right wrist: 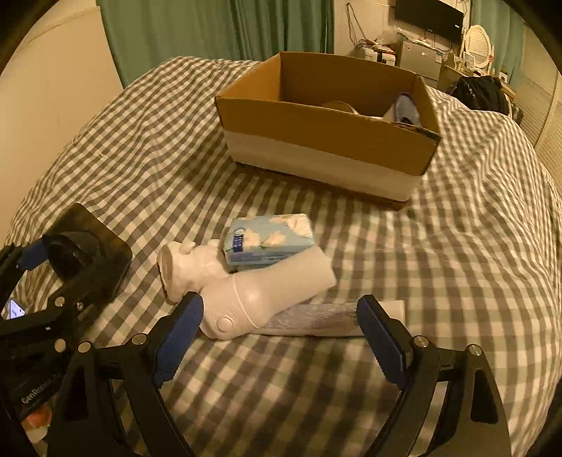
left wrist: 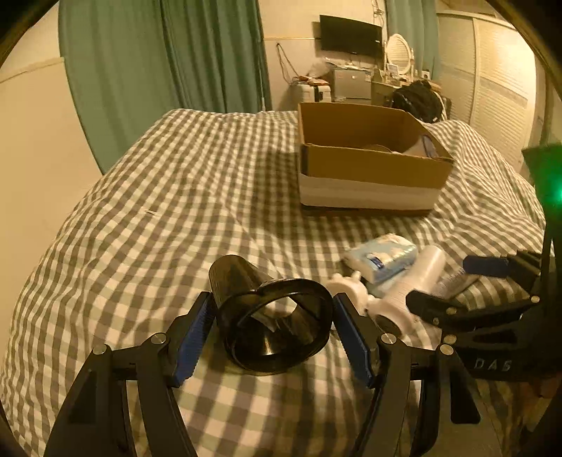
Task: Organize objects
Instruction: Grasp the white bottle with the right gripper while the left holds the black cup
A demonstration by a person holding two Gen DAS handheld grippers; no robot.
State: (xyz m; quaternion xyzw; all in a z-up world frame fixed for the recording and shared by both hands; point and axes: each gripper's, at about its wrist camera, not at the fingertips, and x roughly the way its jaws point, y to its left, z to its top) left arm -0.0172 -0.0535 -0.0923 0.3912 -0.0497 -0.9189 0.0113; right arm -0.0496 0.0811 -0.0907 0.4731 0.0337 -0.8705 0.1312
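My left gripper (left wrist: 274, 327) is open with its blue pads on both sides of a black plastic cup (left wrist: 270, 313) that lies on its side on the checked bed. My right gripper (right wrist: 281, 337) is open just in front of a white bottle-shaped device (right wrist: 267, 295), which lies across a flat grey-printed packet (right wrist: 326, 318). A white figurine (right wrist: 186, 267) and a blue tissue pack (right wrist: 268, 237) lie just behind. The same pile shows in the left wrist view (left wrist: 386, 267). An open cardboard box (right wrist: 316, 140) stands further back and holds a few items.
The bed (left wrist: 175, 197) has a grey-and-white checked cover. Green curtains (left wrist: 158, 63) hang behind it on the left. A desk with a monitor (left wrist: 351, 33), a mirror and a black bag stands at the far wall. Louvred wardrobe doors (left wrist: 498, 81) are at the right.
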